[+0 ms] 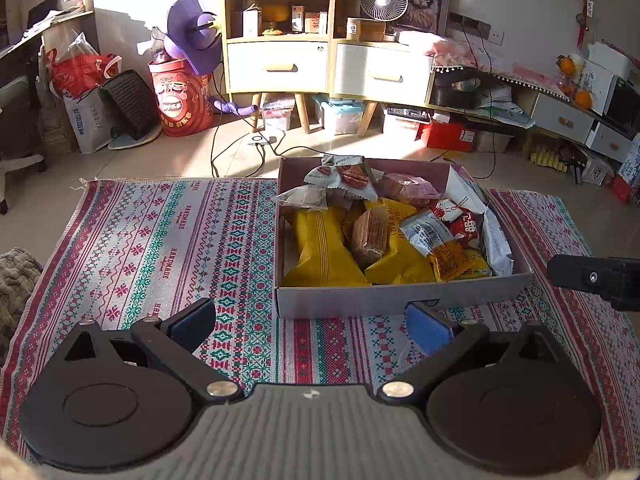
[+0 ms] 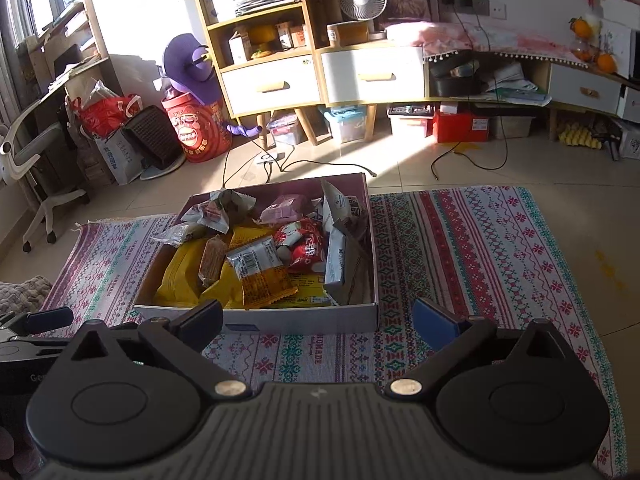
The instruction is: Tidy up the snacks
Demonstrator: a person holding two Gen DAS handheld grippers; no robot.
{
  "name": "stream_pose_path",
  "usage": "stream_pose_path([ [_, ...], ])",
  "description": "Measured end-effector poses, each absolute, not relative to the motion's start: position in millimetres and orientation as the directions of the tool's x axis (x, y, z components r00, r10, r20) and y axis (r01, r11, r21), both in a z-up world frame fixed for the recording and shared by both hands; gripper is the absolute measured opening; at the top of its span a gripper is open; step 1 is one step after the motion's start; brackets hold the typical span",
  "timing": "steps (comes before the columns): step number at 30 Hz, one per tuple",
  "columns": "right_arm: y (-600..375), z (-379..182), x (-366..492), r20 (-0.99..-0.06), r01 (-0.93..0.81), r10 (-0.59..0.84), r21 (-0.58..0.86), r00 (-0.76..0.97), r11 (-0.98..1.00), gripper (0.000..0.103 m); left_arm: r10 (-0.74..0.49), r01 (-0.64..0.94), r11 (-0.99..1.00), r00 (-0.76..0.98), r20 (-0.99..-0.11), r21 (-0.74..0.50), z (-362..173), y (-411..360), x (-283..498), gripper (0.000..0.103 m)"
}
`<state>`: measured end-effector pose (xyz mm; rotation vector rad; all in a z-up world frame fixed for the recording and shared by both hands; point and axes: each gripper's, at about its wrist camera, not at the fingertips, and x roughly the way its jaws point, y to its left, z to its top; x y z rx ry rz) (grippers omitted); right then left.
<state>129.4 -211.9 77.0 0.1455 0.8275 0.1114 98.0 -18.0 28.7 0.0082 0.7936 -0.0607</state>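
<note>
A shallow cardboard box (image 1: 400, 298) (image 2: 304, 315) sits on a patterned woven mat (image 1: 160, 248) (image 2: 460, 248), filled with several snack packets: yellow bags (image 1: 320, 248) (image 2: 180, 276), a wafer pack (image 1: 370, 234) (image 2: 211, 262), a red packet (image 1: 464, 228) (image 2: 306, 246) and white ones. My left gripper (image 1: 312, 318) hovers just short of the box's near wall, jaws wide open and empty. My right gripper (image 2: 318, 320) stands at the box's near right corner, also open and empty. Its finger shows at the right edge of the left wrist view (image 1: 592, 278).
Beyond the mat lies tiled floor with cables (image 1: 240, 148). Wooden shelves with drawers (image 1: 280, 64) (image 2: 272, 84), a red drum (image 1: 184, 100), bags, an office chair (image 2: 36, 160) and storage bins (image 2: 348, 122) line the back wall. A grey blanket (image 1: 16, 280) lies at the mat's left.
</note>
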Motion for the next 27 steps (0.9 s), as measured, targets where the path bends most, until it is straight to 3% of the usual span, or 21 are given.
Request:
stream_pose_path([
  [14,-203.6,76.9,84.7,-0.787,-0.021,0.070,0.072,0.613,0.997,0.102,0.050,0.019,0.996,0.651,-0.757,0.083,32.4,-21.9,48.6,0.103],
  [27,-199.7,75.3,67.1,-0.794,-0.044,0.094,0.085,0.601,0.995,0.102,0.026,0.058,0.995,0.665,-0.747,0.086,35.8,-35.2,26.0,0.103],
])
